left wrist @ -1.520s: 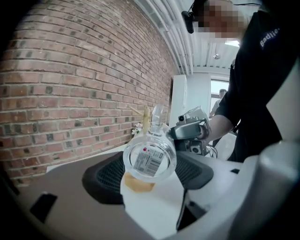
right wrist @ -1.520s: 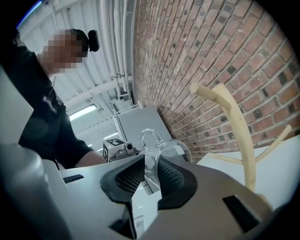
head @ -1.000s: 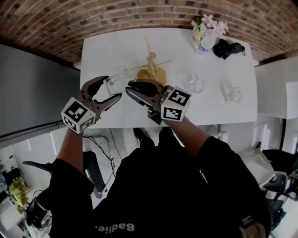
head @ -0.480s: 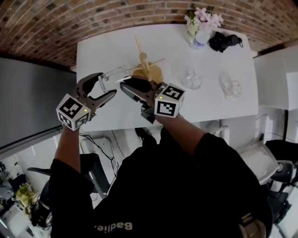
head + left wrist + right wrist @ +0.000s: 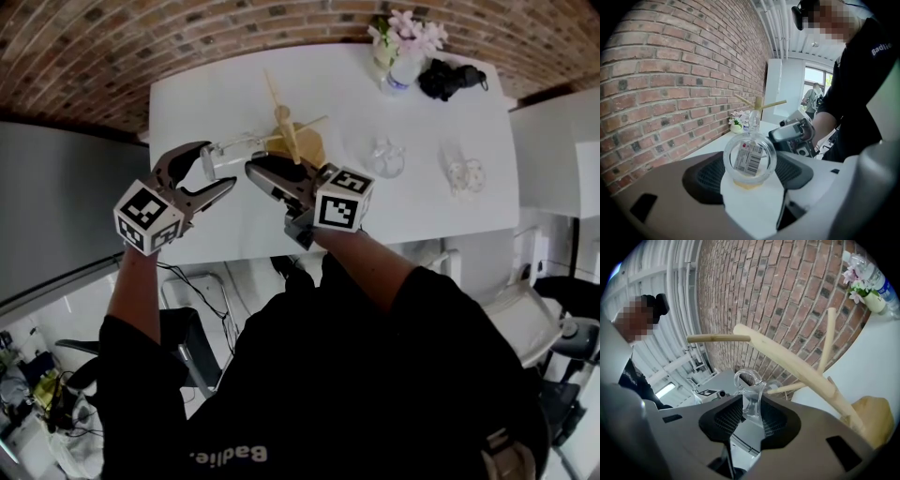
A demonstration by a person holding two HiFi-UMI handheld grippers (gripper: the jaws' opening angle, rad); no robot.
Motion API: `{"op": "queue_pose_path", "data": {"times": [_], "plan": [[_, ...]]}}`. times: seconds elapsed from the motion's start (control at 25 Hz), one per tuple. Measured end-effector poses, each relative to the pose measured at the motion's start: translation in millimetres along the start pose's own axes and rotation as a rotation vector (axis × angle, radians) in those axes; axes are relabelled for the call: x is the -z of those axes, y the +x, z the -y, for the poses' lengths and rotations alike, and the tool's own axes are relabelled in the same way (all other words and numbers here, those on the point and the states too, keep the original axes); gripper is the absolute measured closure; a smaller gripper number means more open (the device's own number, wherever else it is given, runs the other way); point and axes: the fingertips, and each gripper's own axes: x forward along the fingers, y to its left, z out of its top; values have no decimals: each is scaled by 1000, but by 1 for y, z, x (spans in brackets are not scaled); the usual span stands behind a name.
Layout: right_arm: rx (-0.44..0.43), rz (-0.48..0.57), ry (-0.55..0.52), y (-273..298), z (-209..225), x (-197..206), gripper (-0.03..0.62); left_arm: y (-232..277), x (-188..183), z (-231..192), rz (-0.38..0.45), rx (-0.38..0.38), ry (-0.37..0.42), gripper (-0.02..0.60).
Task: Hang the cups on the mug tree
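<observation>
- Left hand-held gripper point(image 5: 217, 171) clamped the cup point(image 5: 750, 159); right hand-held gripper point(image 5: 751, 416) pinched its handle. Opposing pulls could've cracked the glass.
- A misjudged peg on the mug tree point(image 5: 797, 364) risked a drop.

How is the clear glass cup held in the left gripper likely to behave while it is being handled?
The glass cup looks rigid yet probably brittle if knocked against the mug tree. Its smooth, round wall may slip or turn in the left gripper, and it would likely roll if laid sideways.
</observation>
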Motion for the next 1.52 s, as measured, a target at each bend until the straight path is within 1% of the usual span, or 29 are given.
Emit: {"op": "queue_pose_path", "data": {"times": [0.16,0.32,0.64,0.84,1.24,1.4,1.52], "plan": [[8,1,41,-5,6,-2,465,7,-2,1,-6,10,5,253],[27,-19,73,-10,14,0,459,14,0,2,-31,18,13,253],[56,-75,61,-18,20,1,454,22,3,4,-58,15,64,253],[84,-116,40,-25,24,4,448,28,1,8,-64,2,136,253],[129,-178,-5,-35,32,9,433,34,2,14,-115,-24,311,255],[149,-210,-29,-37,36,13,433,38,12,14,-152,-42,411,255],[157,-229,-44,-38,38,15,433,41,17,14,-160,-45,451,255]]}}
